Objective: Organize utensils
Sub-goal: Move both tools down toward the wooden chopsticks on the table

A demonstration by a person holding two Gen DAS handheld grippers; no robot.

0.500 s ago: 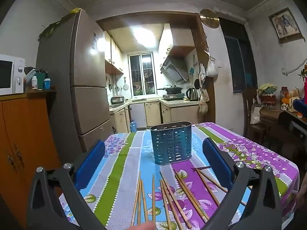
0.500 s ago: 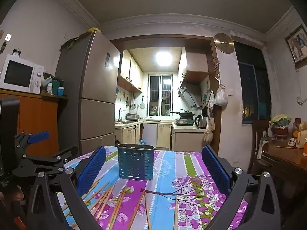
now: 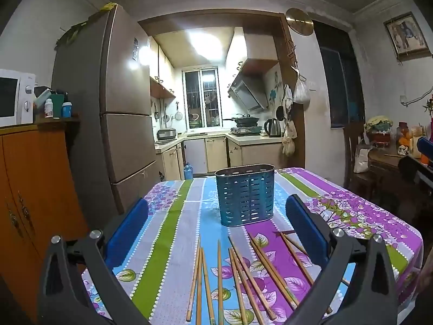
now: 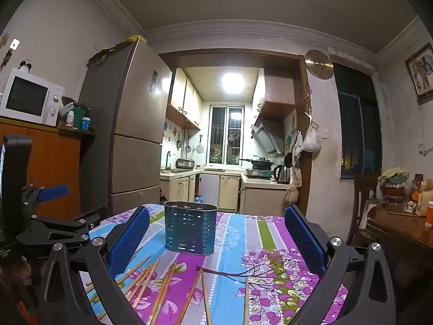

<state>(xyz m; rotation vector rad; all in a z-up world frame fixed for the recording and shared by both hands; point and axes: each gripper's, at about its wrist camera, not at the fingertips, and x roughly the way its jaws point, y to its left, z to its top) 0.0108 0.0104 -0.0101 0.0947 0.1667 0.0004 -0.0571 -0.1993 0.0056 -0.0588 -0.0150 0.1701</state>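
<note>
A blue perforated utensil holder (image 3: pixel 245 195) stands upright on the floral tablecloth (image 3: pixel 173 224); it also shows in the right wrist view (image 4: pixel 190 227). Several wooden chopsticks (image 3: pixel 238 276) lie loose on the cloth in front of it, also seen in the right wrist view (image 4: pixel 162 284). My left gripper (image 3: pixel 216 230) is open and empty, held above the chopsticks and short of the holder. My right gripper (image 4: pixel 216 238) is open and empty, above the cloth to the right of the chopsticks. The left gripper's body (image 4: pixel 48 227) shows at the left of the right wrist view.
A tall fridge (image 3: pixel 124 113) and an orange cabinet (image 3: pixel 32 189) with a microwave (image 3: pixel 13 100) stand left of the table. A dark wooden side table (image 4: pixel 400 230) with jars stands at the right. The kitchen lies beyond the table's far edge.
Both views are almost the same as before. The left gripper has tilted slightly, so the holder sits a touch higher in its view. Nothing was taken hold of.
</note>
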